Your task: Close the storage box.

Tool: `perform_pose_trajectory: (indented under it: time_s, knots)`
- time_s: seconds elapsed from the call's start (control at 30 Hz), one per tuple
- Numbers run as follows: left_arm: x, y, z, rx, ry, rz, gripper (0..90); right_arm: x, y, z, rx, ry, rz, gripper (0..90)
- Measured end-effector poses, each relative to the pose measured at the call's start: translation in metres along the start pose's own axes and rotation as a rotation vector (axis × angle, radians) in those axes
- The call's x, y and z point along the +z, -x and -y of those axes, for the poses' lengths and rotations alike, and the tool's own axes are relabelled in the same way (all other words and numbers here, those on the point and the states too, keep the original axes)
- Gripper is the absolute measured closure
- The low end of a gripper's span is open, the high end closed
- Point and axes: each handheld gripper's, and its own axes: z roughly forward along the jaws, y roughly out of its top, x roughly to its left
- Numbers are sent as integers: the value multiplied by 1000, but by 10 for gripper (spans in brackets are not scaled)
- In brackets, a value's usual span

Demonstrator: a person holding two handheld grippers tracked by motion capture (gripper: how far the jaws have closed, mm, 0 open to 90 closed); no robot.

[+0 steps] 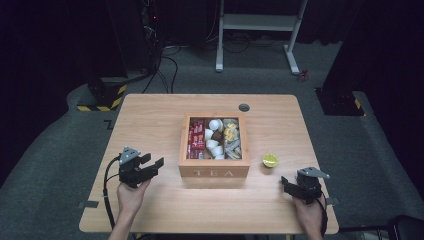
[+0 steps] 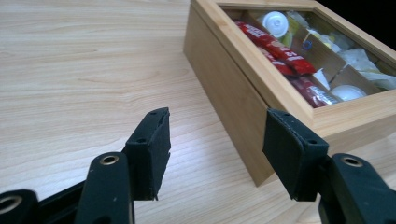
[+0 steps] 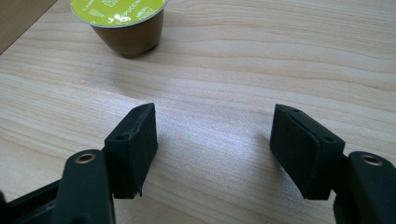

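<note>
High view first: wooden box (image 1: pixel 214 171) marked TEA sits mid-bench (image 1: pixel 150 115), top open to view, compartments full of red packets (image 1: pixel 196 140), white cups (image 1: pixel 212 135) and wrapped bits. One green-topped coffee capsule (image 1: pixel 270 160) stands alone on the bench just right of the box, apart from it. Left gripper (image 1: pixel 155 165) hovers near the box's left front corner, jaws wide, empty. Right gripper (image 1: pixel 286 182) sits low at the front right, jaws apart, empty, capsule ahead and slightly left of it, not touching.

Left gripper view: jaws wide with nothing between them. Box (image 2: pixel 233 88) lies just beyond the right-hand jaw, its near corner close but apart; red packets (image 2: pixel 275 46) and a white cup (image 2: pixel 274 22) visible inside.

Right gripper view: jaws wide, bare bench (image 3: pixel 280 56) between them. Capsule (image 3: pixel 126 28) stands upright ahead, up and left of the gap, near but not lined up.

Judgement: work looks barely begun. Capsule is not yet gripped and not yet in the box, assuming it belongs there. Left to do: right gripper swings left, closes on the capsule, carries it to a compartment.
</note>
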Motion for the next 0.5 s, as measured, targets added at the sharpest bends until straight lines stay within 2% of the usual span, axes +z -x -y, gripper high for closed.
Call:
perform_pose_trajectory:
  time_s: [0.07, 0.13, 0.2, 0.4, 0.5]
  knots:
    - [-1, -2, 3, -4, -1, -21, 419, 0, 0, 0, 0, 0, 0, 318]
    - [-1, -2, 7, 23, 5, -79, 419, 0, 0, 0, -1, 1, 1, 318]
    - [0, -2, 10, 35, -6, -109, 418, 0, 0, 0, 0, 0, 0, 318]
    - [6, -8, 21, 32, -45, -149, 417, 0, 0, 0, 0, 1, 1, 318]
    - [8, -11, 25, 28, -63, -155, 418, 0, 0, 0, 0, 1, 1, 318]
